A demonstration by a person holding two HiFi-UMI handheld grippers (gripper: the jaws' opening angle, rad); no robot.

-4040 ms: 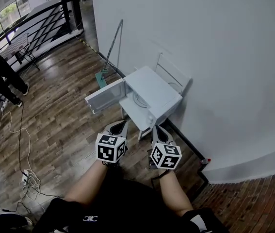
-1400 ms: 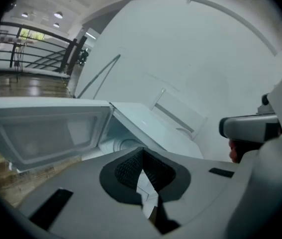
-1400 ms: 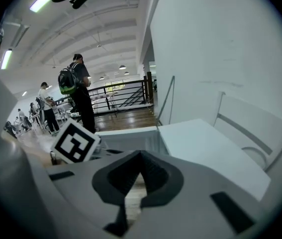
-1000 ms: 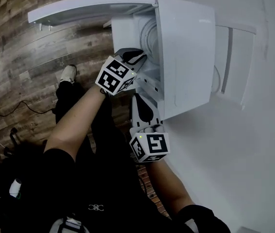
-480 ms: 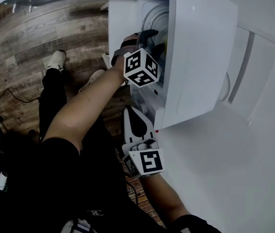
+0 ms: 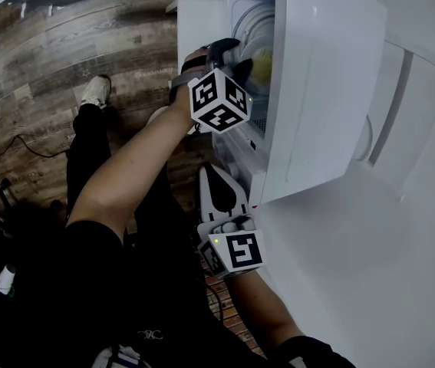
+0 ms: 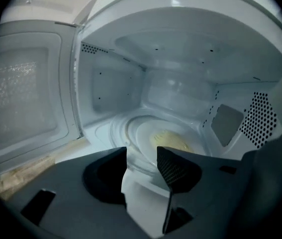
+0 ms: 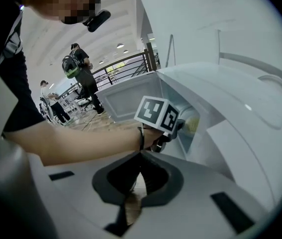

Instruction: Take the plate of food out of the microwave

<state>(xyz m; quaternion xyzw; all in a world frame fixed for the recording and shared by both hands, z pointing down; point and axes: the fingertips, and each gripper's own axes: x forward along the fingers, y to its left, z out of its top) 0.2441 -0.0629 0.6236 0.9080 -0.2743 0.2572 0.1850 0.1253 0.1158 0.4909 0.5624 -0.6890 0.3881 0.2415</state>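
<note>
Reaching into microwave [image 6: 317, 90] with left gripper [image 7: 141, 156], jaws just opening wide before plate [image 7: 141, 135], gripping nothing; holding right gripper [image 8: 140, 158] pinched together outside.

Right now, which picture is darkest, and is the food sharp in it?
Left gripper view: darkest, bluish inside the microwave, black corners, walls bowed by the wide lens; the food on the plate is a soft yellowish patch. Right gripper view: brightly lit, equally bowed. Head view: white microwave top bright, person's clothing nearly black.
</note>
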